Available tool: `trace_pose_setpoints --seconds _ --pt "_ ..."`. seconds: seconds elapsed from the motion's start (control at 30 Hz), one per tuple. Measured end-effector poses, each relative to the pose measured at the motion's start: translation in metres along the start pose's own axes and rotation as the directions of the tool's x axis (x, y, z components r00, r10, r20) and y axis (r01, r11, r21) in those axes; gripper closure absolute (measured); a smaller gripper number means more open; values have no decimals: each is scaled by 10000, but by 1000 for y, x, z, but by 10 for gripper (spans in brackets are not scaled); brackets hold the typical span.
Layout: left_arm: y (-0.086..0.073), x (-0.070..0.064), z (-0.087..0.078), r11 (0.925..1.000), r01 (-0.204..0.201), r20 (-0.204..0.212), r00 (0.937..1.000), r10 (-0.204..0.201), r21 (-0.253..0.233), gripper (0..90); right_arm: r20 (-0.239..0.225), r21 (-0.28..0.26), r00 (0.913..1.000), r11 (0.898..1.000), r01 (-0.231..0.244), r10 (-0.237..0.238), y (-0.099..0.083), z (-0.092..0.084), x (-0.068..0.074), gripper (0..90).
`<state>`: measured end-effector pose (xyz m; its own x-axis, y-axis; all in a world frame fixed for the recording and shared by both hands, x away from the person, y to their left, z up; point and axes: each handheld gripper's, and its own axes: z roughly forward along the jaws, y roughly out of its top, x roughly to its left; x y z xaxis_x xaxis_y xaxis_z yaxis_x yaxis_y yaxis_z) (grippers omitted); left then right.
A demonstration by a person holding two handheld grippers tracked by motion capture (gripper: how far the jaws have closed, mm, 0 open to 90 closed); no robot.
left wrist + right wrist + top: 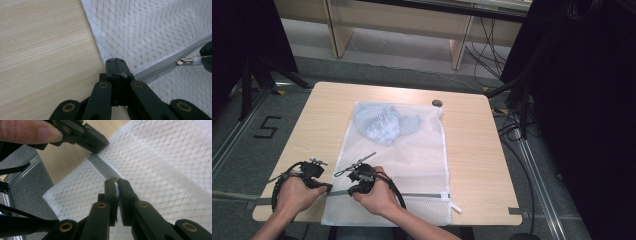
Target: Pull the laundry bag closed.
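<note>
A white mesh laundry bag with a grey zipper lies flat in the middle of the light wooden desk. At the lower left, the left hand-held gripper pinches the zipper's end at the bag's edge. The right hand-held gripper pinches the white zipper pull.

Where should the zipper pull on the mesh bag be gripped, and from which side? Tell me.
Grip the flat pull tab, not the small metal slider. It lies along the grey zipper, so come in low along that line, opposite the left tool, which pins the zipper's end. The right tool is shut on it so.
</note>
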<state>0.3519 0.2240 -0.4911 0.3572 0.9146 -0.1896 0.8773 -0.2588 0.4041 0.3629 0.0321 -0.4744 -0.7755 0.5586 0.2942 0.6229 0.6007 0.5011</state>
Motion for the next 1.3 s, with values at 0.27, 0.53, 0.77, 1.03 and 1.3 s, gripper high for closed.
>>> trace_pose_setpoints --seconds 0.27,0.53,0.77,1.03,1.3 --pt "0 0 0 10000 5 3 10000 -5 7 900 44 71 9999 9998 -161 161 -1 -3 -2 871" --pt "0 0 0 10000 -4 19 10000 4 4 900 65 96 9998 9997 -213 212 -3 -6 -4 871" --pt "0 0 0 10000 -5 9 10000 5 4 900 12 26 9996 9996 -297 297 -5 -8 -5 871" --pt "0 0 0 10000 -1 17 10000 1 5 900 14 13 9994 9994 -359 359 -8 -11 -7 871" --pt "0 0 0 10000 5 22 10000 -5 0 900 -9 -10 9994 9994 -357 357 -11 -12 -10 871"
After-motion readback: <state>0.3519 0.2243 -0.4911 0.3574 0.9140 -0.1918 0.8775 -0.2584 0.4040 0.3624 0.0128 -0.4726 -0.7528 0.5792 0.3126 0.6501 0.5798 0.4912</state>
